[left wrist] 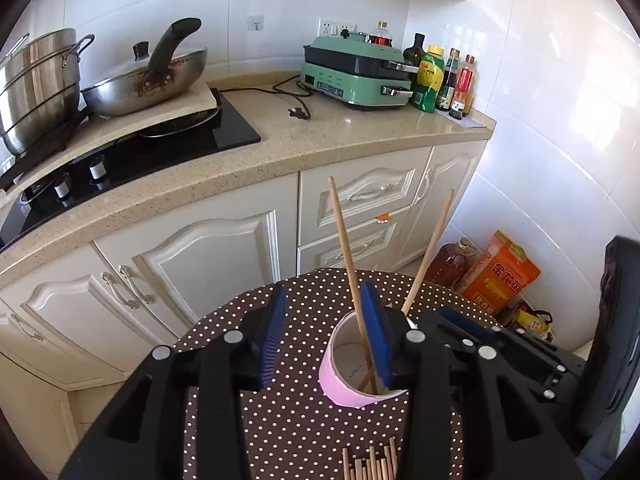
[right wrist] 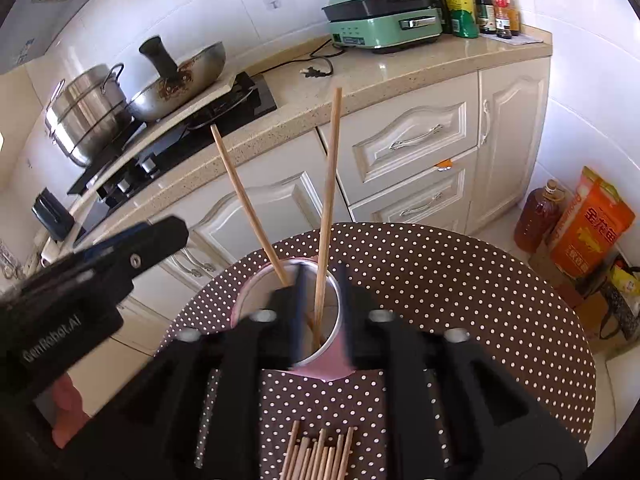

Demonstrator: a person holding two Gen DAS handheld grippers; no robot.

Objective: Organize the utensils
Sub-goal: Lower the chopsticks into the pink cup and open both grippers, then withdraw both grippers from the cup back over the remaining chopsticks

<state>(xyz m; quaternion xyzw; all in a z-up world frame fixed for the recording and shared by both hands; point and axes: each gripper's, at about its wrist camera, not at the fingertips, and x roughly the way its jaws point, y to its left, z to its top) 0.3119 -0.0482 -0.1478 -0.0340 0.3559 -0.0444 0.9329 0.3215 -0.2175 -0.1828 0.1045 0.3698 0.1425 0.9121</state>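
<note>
Both grippers let go over the cup, two chopsticks in, pile still on the table.

Two long light-wood chopsticks stand leaning apart inside the pink cylindrical cup with white inside, tips on its floor, likely just dropped there so they stay upright. Left gripper fingers part-open, nothing pinched; one stick passes just beside its right blue pad. Right gripper also part-open, straddling the cup rim, second stick loose between the jaws. A bundle of same wooden chopsticks, about ten, exact count unclear, lies flat on the round brown polka-dot table nearest the cameras, waiting. One cup, two grippers.
</note>
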